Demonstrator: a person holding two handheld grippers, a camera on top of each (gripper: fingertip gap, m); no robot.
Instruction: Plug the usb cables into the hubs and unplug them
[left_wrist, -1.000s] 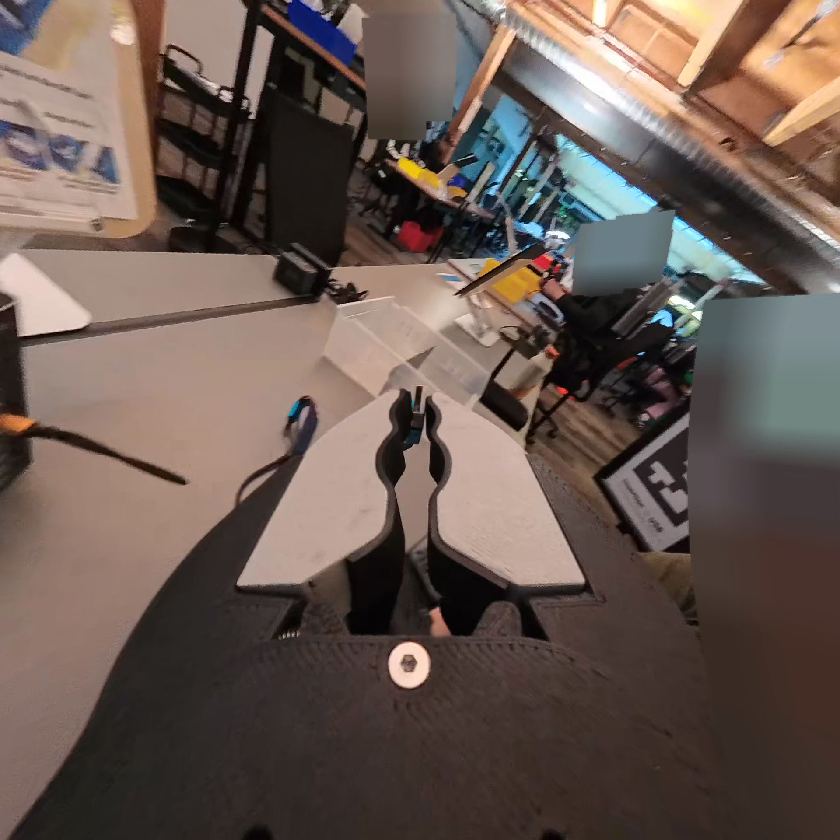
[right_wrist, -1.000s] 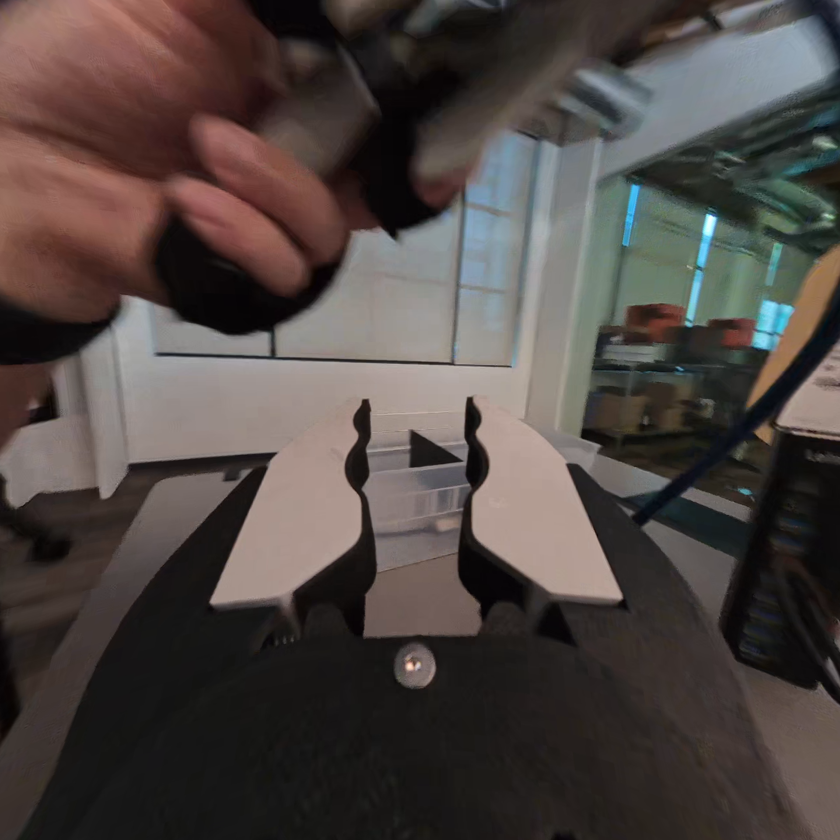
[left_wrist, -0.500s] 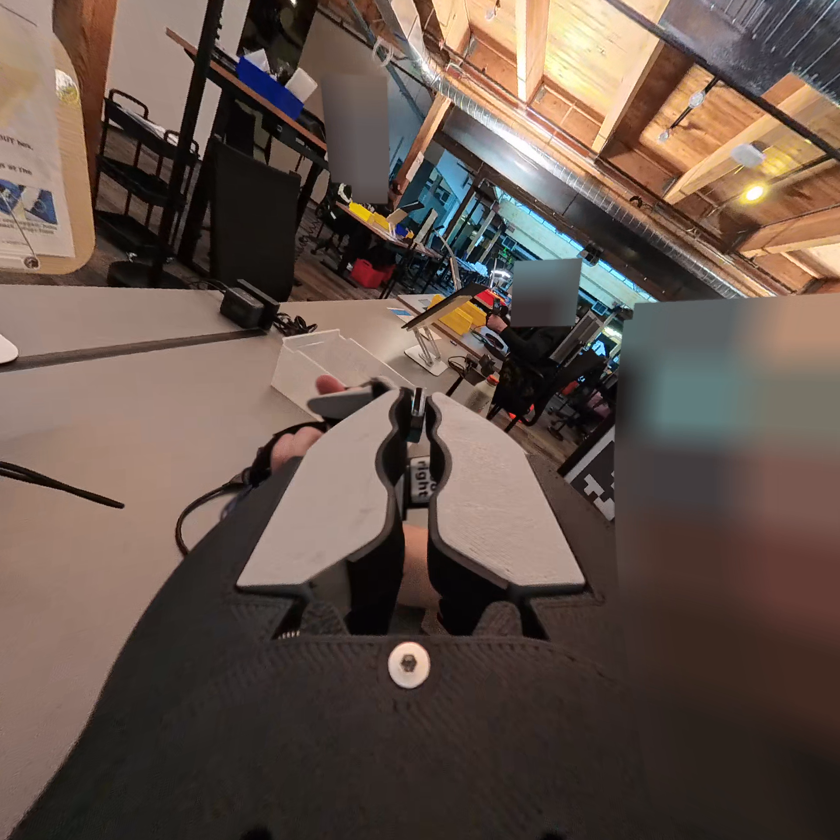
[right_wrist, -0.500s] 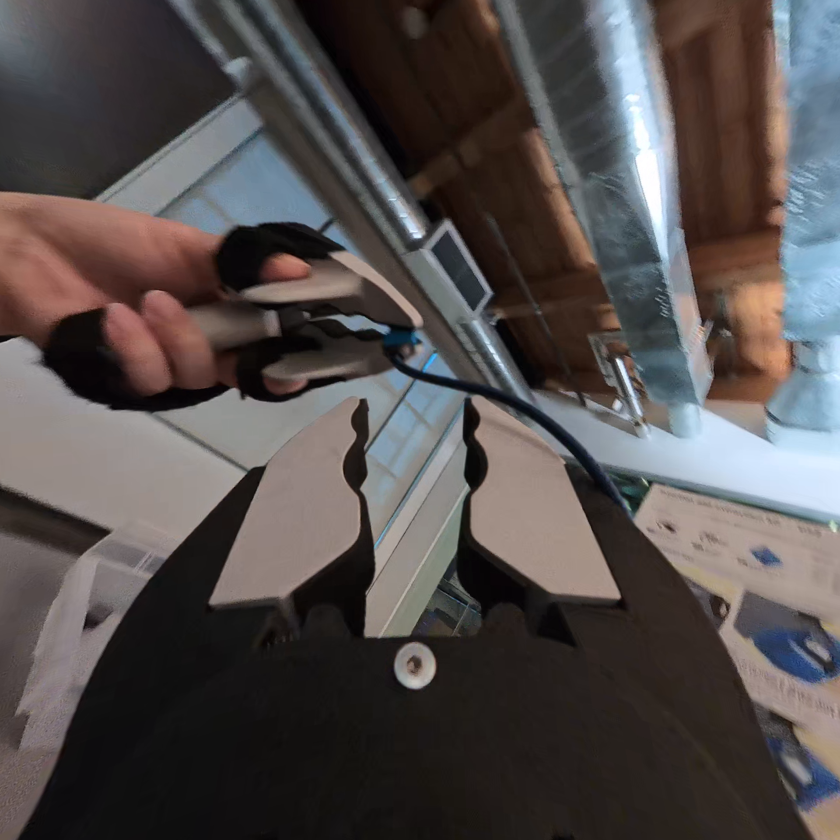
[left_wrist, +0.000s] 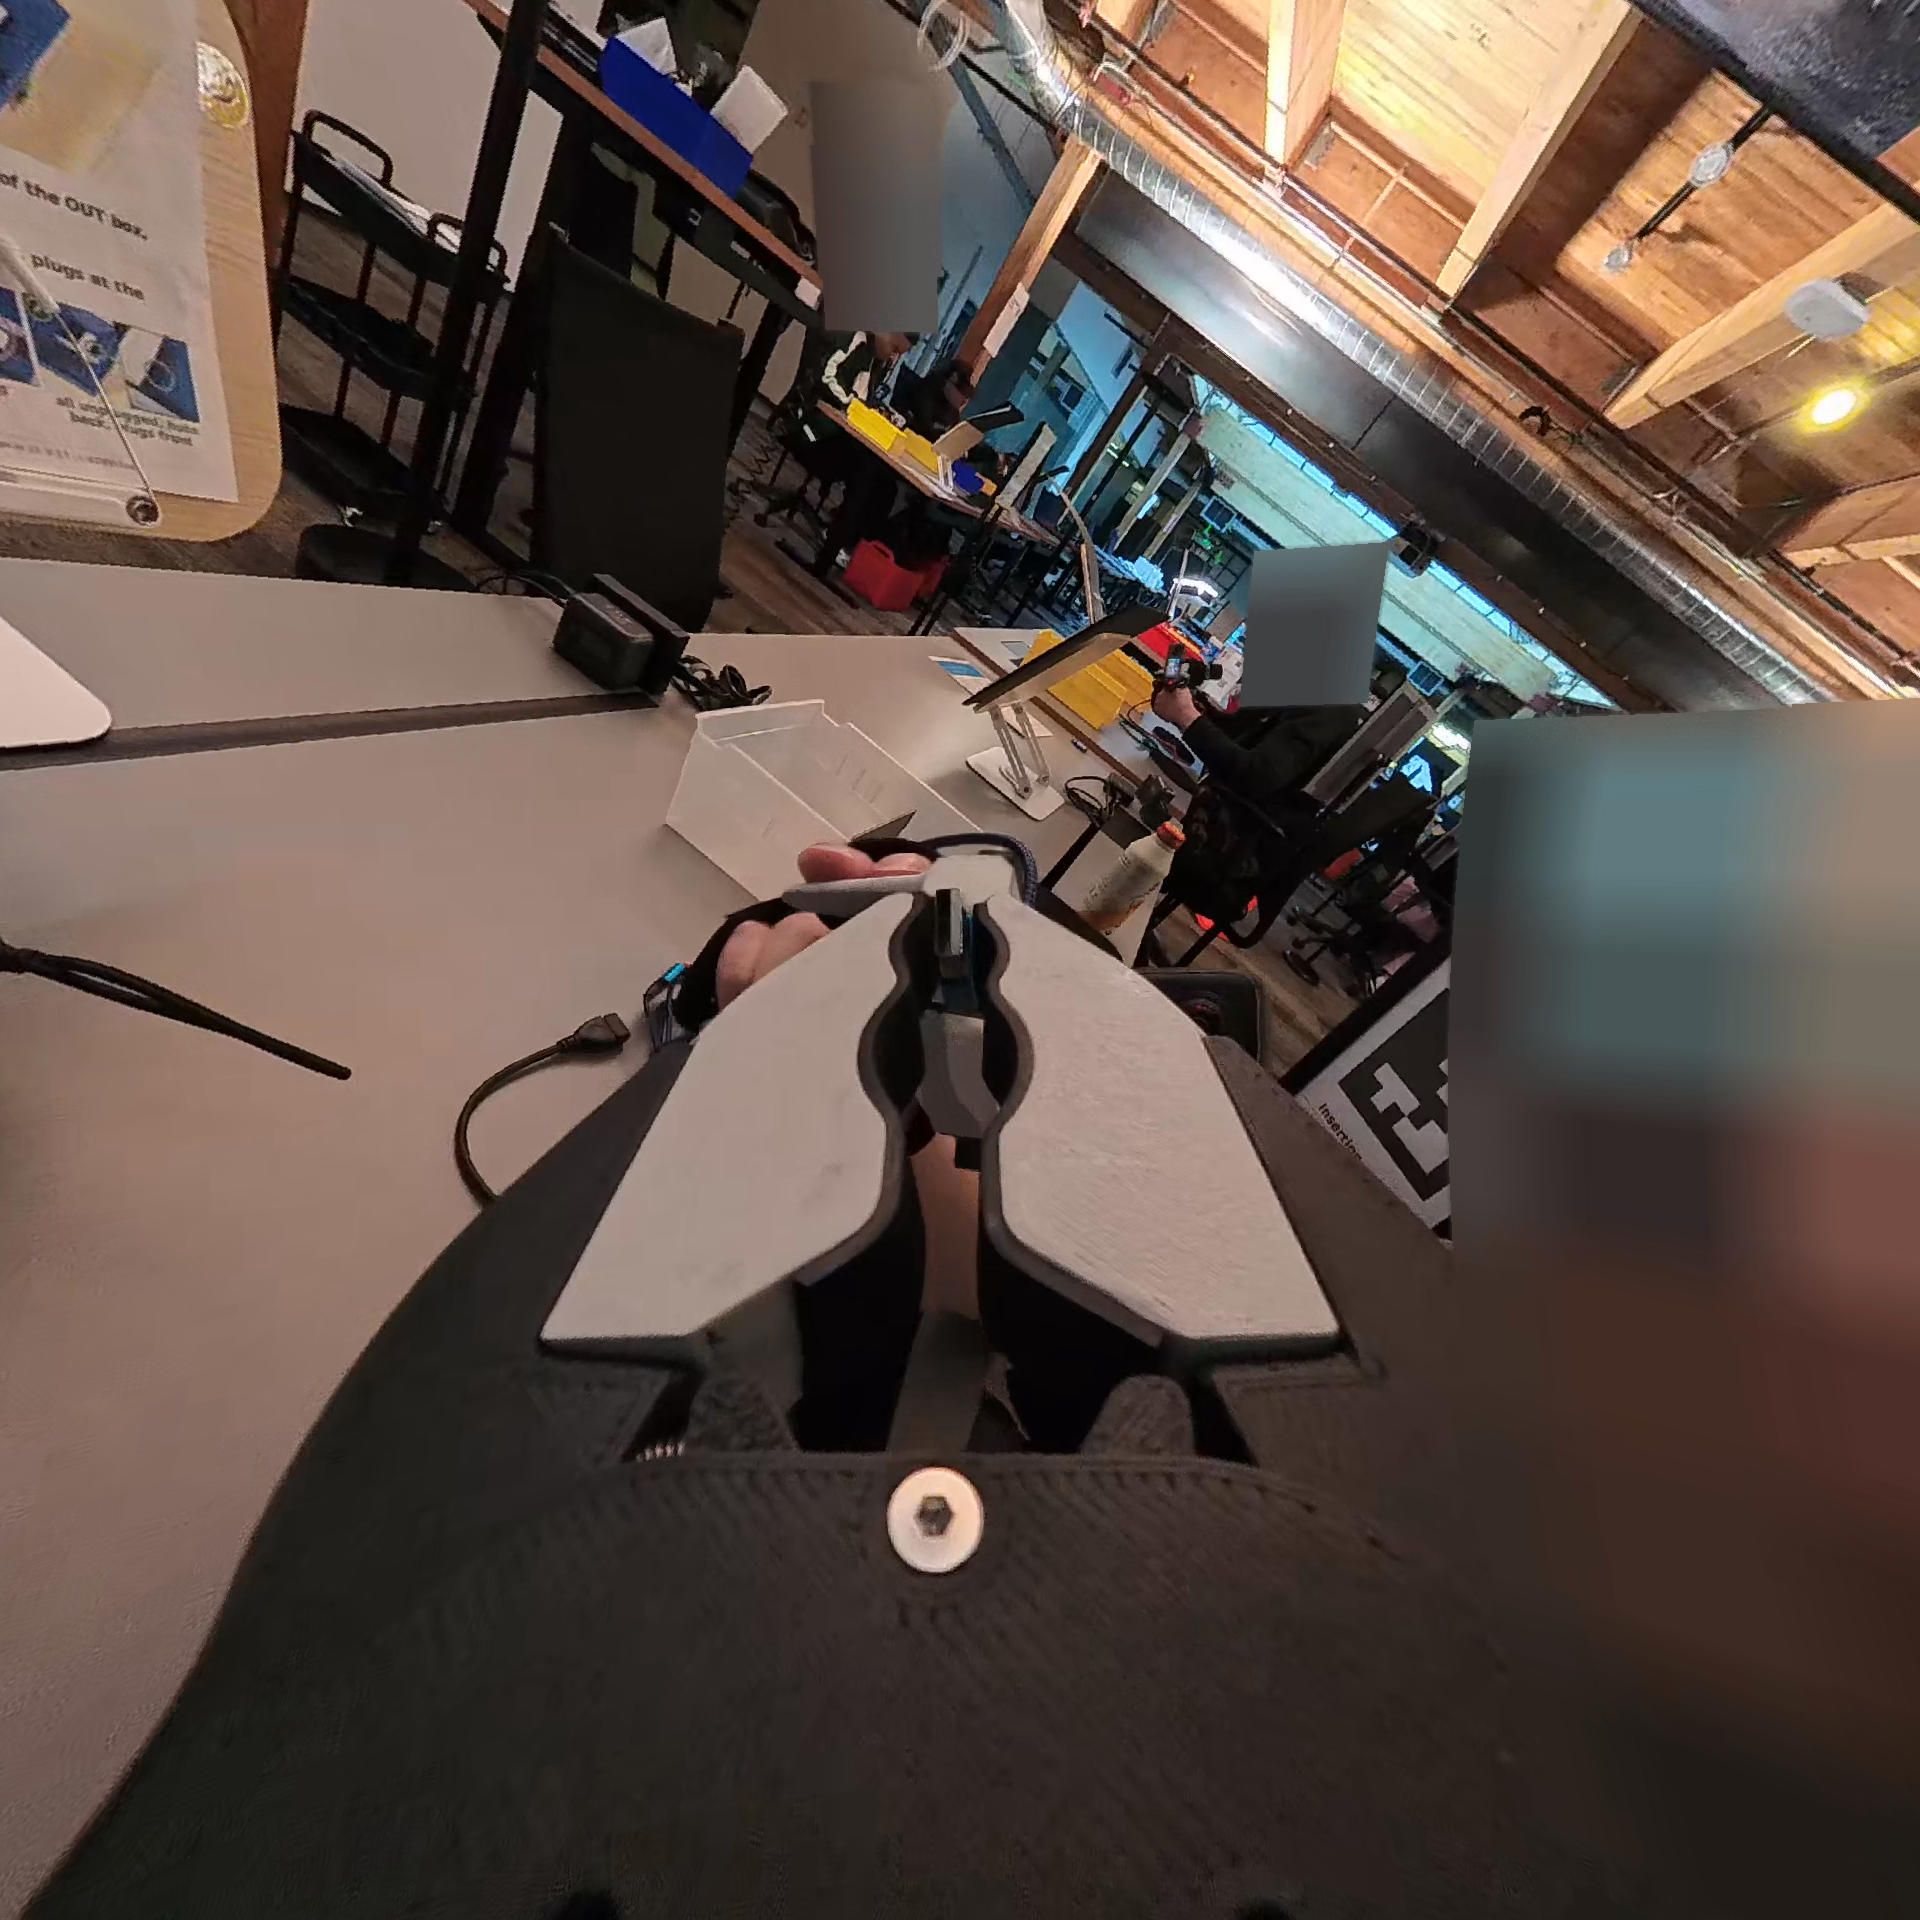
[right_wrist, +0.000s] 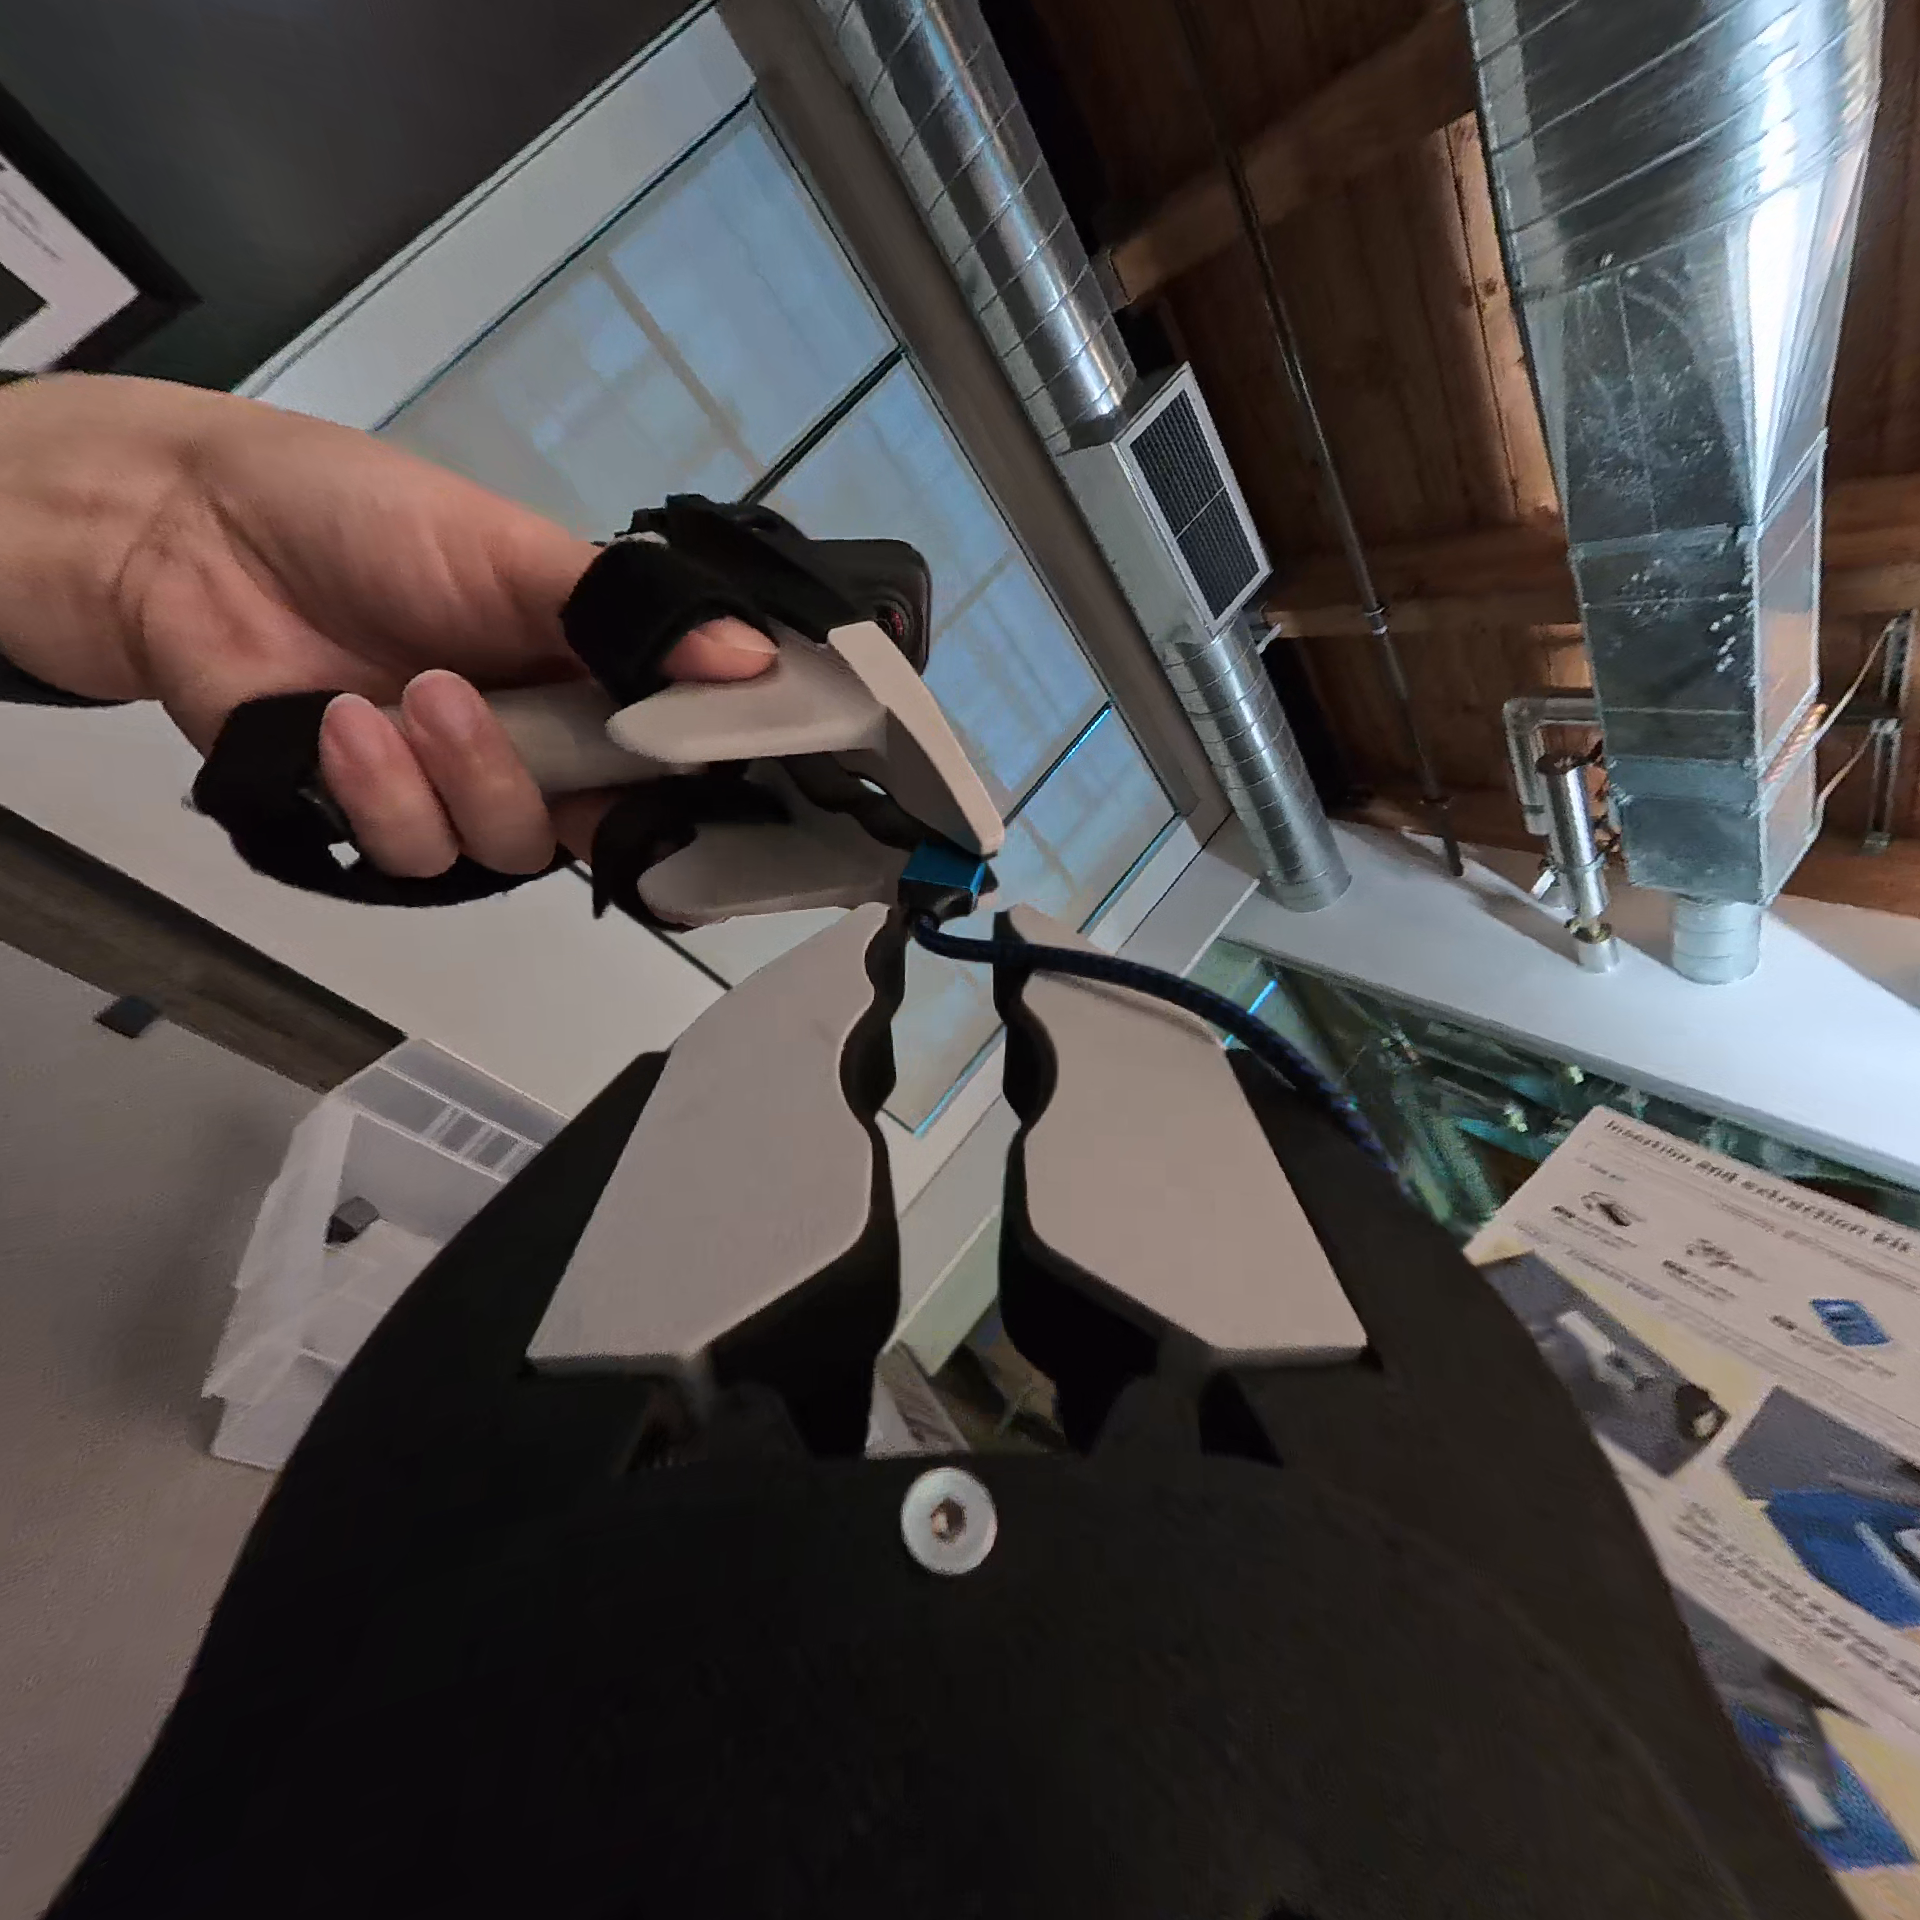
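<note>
We hold the left tool (left_wrist: 948, 940) raised above the worktop (left_wrist: 260, 935), its two grey fingers (left_wrist: 769, 1122) pressed together on a blue USB plug (right_wrist: 943, 871). In the right wrist view our bare hand (right_wrist: 312, 613) grips that tool's handle, black straps round the fingers, and the plug's dark braided cable (right_wrist: 1195, 1013) runs away to the right. The right tool (right_wrist: 940, 925) is tilted up toward the ceiling, parted, with nothing clamped. Its tips stand just under the plug, and the cable passes between them; we cannot tell whether it touches them.

Just left of the left tool, a short black cable (left_wrist: 499, 1091) with a loose connector lies curled on the grey worktop. Farther left a thin black lead (left_wrist: 177, 1013) crosses the surface. Beyond, a clear plastic bin (left_wrist: 769, 790) sits near the far edge, and a black power brick (left_wrist: 613, 634) rests farther off. A printed instruction sheet (right_wrist: 1704, 1340) lies at the right in the right wrist view.

Around us is an open workshop: wooden ceiling beams (left_wrist: 1507, 177), silver ducting (right_wrist: 1662, 416), large windows (right_wrist: 727, 416), and desks with a seated person (left_wrist: 1278, 769) in the distance.
</note>
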